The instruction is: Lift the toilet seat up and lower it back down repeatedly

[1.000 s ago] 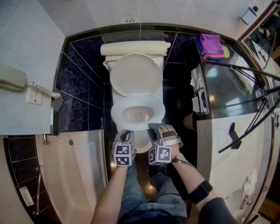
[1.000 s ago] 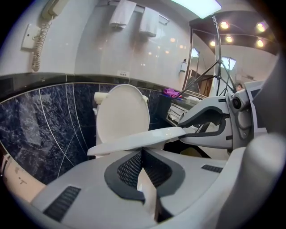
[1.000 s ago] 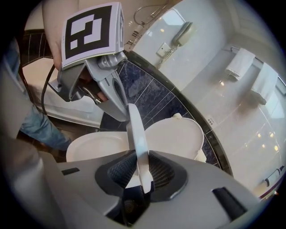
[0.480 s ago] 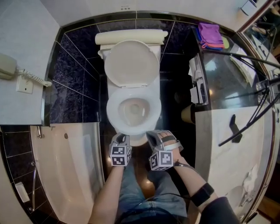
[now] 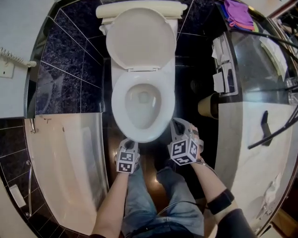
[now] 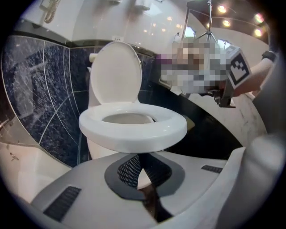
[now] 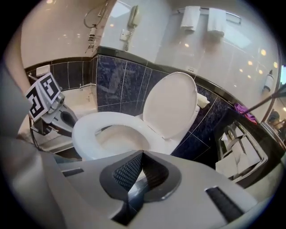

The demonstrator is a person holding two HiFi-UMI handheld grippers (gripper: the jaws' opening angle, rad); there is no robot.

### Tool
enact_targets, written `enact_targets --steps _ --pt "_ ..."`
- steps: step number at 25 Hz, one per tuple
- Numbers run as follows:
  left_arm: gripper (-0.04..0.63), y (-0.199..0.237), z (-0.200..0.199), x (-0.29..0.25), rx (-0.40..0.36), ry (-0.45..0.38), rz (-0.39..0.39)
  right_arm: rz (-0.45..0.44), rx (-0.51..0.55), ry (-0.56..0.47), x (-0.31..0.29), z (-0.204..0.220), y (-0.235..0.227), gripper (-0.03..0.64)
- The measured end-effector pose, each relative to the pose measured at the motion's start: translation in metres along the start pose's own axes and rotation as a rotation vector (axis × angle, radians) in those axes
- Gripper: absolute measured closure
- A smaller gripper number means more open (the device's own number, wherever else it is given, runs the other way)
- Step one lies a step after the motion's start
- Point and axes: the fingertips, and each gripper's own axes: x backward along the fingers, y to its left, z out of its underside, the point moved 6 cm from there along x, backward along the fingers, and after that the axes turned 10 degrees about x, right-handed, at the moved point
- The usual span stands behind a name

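The white toilet seat (image 5: pixel 117 109) lies flat on the bowl, and the lid (image 5: pixel 139 39) stands upright against the tank. My left gripper (image 5: pixel 132 143) is shut and empty, just below the seat's front rim (image 6: pixel 134 132); its tips (image 6: pixel 136 156) sit slightly under that rim. My right gripper (image 5: pixel 176 123) is also shut and holds nothing. It hangs beside the seat's front right edge, and from it I look across the seat (image 7: pixel 85 134) to the lid (image 7: pixel 172 105). Whether either gripper touches the seat I cannot tell.
A white bathtub (image 5: pixel 70 167) runs along the left, against dark tiled walls. On the right are a pale counter (image 5: pixel 251 139), a paper roll (image 5: pixel 207 106) and a purple cloth (image 5: pixel 240 14). The person's legs in jeans (image 5: pixel 149 200) stand right before the bowl.
Both grippers have dropped lower at the front of the bowl. The right one has rolled and shifted out to the seat's right side. The seat stays down and the lid up.
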Motion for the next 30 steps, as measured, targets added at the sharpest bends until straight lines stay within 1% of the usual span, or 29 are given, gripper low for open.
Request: enact_targets --steps 3,6,11,15,21,26,28,30 --pt "0.595 0.007 0.034 -0.019 -0.02 0.04 0.018 -0.002 -0.043 0.004 -0.018 0.013 0.002 0.598" --pt "0.595 0.015 0.061 -0.042 -0.029 0.078 0.025 -0.003 -0.052 0.006 -0.038 0.025 0.006 0.598" --pt "0.595 0.026 0.092 -0.073 -0.053 0.135 0.05 -0.016 -0.055 0.018 -0.061 0.042 0.019 0.598" --pt "0.595 0.035 0.112 -0.092 -0.046 0.159 0.06 -0.026 -0.055 0.025 -0.075 0.049 0.031 0.598" --pt "0.595 0.037 0.114 -0.096 -0.062 0.169 0.073 -0.04 -0.059 0.04 -0.084 0.055 0.039 0.598" --pt "0.595 0.034 0.115 -0.075 -0.044 0.226 0.057 -0.045 -0.067 0.045 -0.068 0.039 0.035 0.598" --pt "0.595 0.033 0.104 -0.058 -0.044 0.207 0.047 -0.041 -0.078 0.041 -0.058 0.03 0.027 0.598" --pt "0.595 0.03 0.081 -0.041 -0.048 0.166 0.036 -0.031 -0.086 0.034 -0.046 0.02 0.016 0.598"
